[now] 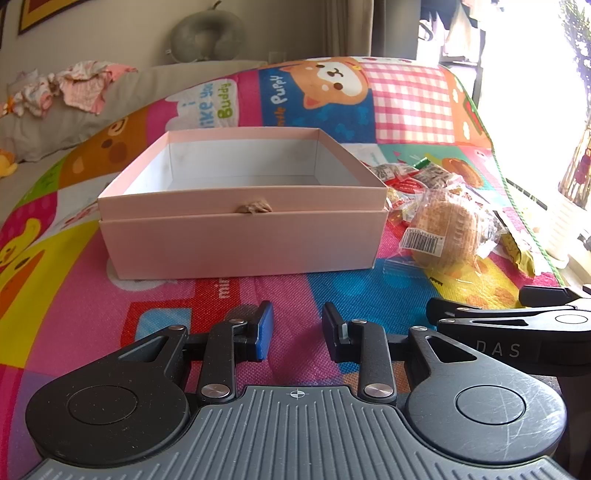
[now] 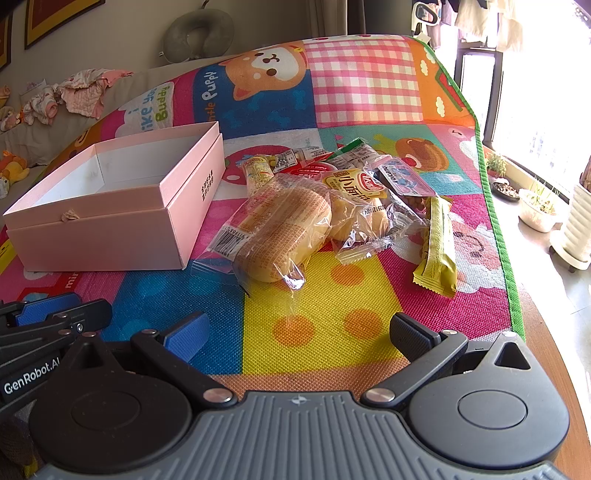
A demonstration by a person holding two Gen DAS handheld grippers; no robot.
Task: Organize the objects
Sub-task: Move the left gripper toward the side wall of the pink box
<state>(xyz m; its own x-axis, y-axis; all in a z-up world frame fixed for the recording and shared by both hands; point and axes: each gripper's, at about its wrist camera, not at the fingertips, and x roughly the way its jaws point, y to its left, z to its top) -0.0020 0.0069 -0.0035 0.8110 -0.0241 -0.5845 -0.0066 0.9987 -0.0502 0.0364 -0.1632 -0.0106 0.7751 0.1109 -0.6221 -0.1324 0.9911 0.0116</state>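
Observation:
An open, empty pink box (image 1: 240, 236) stands on the colourful play mat (image 1: 184, 306), straight ahead of my left gripper (image 1: 297, 330), which is open and empty with a narrow gap. The box also shows at left in the right wrist view (image 2: 110, 236). A pile of wrapped snacks lies right of the box: a bagged bread roll (image 2: 280, 229), a second bread pack (image 2: 358, 206), a yellow-green stick pack (image 2: 437, 251), a small blue-pink packet (image 2: 402, 177). My right gripper (image 2: 299, 332) is wide open and empty, just short of the bread roll.
The mat's green edge (image 2: 498, 229) runs along the right, with the wooden table rim (image 2: 554, 350) beyond. Plant pots (image 2: 535, 210) stand by the bright window. Clothes (image 2: 81, 92), a plush toy and a neck pillow (image 2: 199, 33) lie at the back left.

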